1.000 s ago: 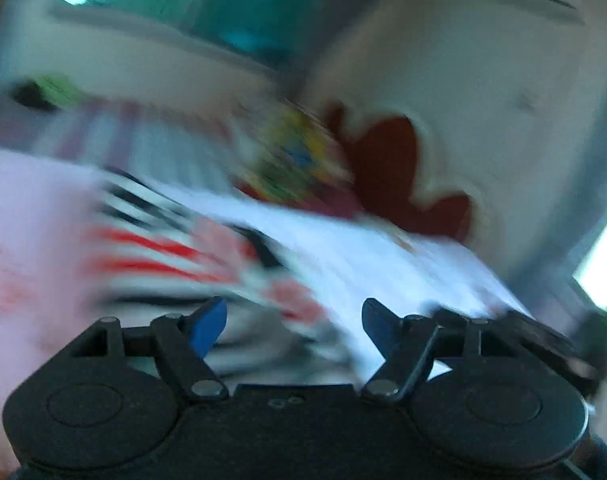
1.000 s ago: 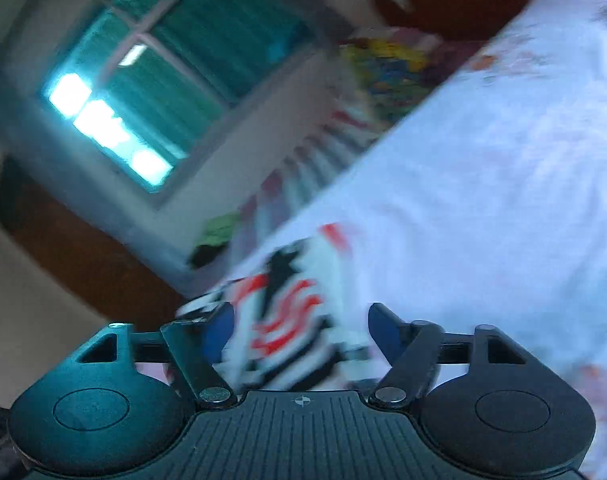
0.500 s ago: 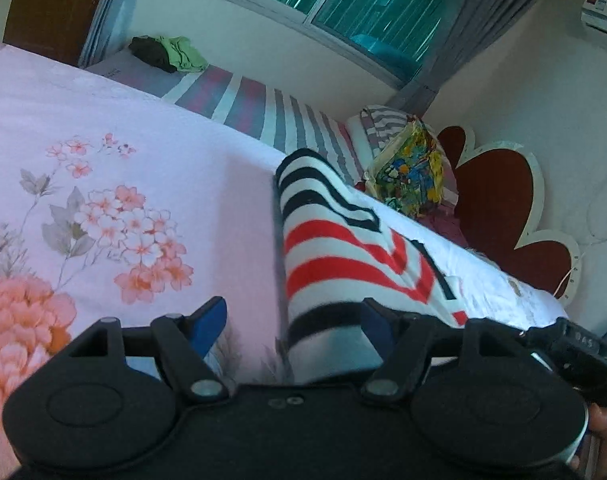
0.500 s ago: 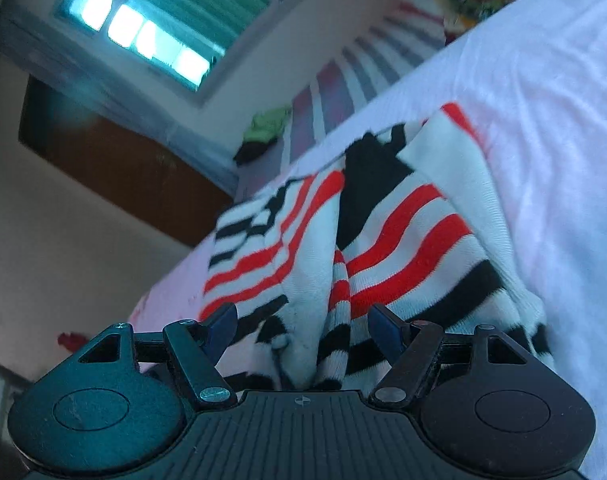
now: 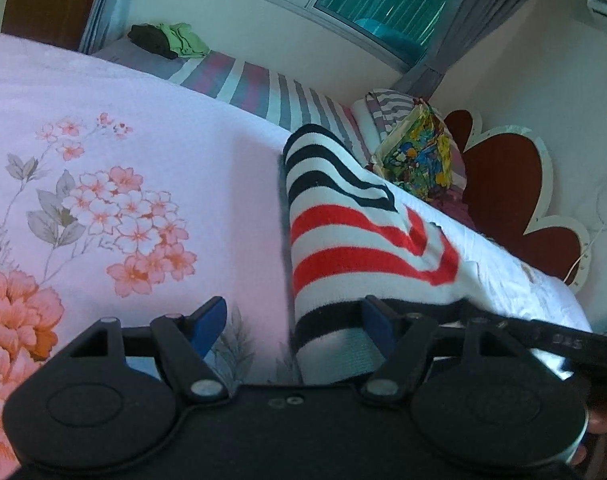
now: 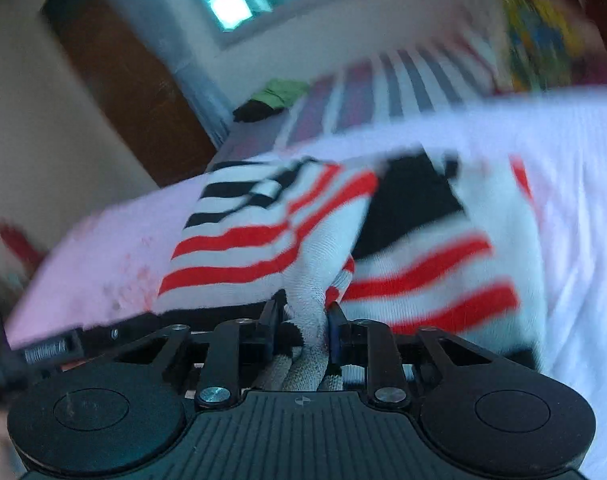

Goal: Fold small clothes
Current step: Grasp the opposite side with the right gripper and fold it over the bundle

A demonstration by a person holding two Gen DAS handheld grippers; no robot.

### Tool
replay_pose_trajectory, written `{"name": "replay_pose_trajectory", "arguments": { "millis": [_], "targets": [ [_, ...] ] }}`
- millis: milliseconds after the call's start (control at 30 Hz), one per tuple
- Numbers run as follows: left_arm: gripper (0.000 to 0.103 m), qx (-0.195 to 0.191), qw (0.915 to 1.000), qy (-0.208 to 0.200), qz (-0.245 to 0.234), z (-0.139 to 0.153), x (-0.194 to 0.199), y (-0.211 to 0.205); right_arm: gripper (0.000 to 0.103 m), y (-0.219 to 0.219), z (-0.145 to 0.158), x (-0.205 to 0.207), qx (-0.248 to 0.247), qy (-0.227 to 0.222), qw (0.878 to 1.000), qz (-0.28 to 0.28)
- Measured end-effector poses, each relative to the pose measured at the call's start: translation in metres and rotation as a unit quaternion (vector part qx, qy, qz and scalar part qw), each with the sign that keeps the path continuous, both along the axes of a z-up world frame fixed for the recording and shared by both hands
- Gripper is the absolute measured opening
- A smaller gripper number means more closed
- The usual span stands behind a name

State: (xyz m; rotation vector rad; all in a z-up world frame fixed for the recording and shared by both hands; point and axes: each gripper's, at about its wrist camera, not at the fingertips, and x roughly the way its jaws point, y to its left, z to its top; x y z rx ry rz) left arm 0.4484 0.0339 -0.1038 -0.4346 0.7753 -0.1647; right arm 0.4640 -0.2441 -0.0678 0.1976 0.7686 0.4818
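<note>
Cloth is pinched between the fingers of the right gripper (image 6: 305, 326): a bunched edge of the striped garment (image 5: 355, 240), which lies on the floral bedsheet (image 5: 123, 184). The left gripper (image 5: 293, 320) stands wide apart, one finger against the hem. Judging from this, the left should clamp the matching edge before lifting, keeping both edges level.

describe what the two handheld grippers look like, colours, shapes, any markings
Both are black plastic. The left gripper has two round discs on a smooth body, silver-riveted linkage bars and blue-padded fingers. The right gripper has the same discs and links, a ribbed top with a small crosshair mark, and a coiled metal spring on its left side.
</note>
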Motion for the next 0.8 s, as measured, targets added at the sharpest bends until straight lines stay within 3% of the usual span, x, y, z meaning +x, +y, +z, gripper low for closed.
{"name": "replay_pose_trajectory", "arguments": {
  "millis": [100,233,333,400,467,667,800],
  "targets": [
    [0.07,0.002,0.9999,-0.006,-0.013,0.01,0.0,-0.011,0.02,0.009,0.019,-0.014,-0.066,-0.081,0.994,0.01],
    [0.071,0.02,0.9979,-0.029,-0.055,0.026,0.006,-0.045,0.02,-0.019,0.03,-0.03,-0.087,-0.109,0.99,-0.02],
    [0.072,0.048,0.9948,-0.023,-0.087,0.024,0.014,-0.08,0.02,-0.048,0.02,-0.035,-0.085,-0.097,0.99,-0.057],
    [0.072,0.092,0.9896,0.0,-0.11,0.011,0.021,-0.107,0.02,-0.064,-0.001,-0.029,-0.078,-0.055,0.993,-0.074],
    [0.075,0.111,0.9882,-0.011,-0.105,0.004,0.019,-0.118,0.019,-0.072,-0.023,-0.026,-0.072,-0.02,0.994,-0.084],
    [0.074,0.072,0.9908,-0.002,-0.115,0.008,0.024,-0.101,0.02,-0.1,-0.012,-0.03,0.008,-0.016,0.994,-0.109],
    [0.072,0.028,0.9953,-0.031,-0.087,0.02,0.034,-0.074,0.026,-0.13,-0.002,-0.007,0.095,0.013,0.986,-0.136]
  ]
}}
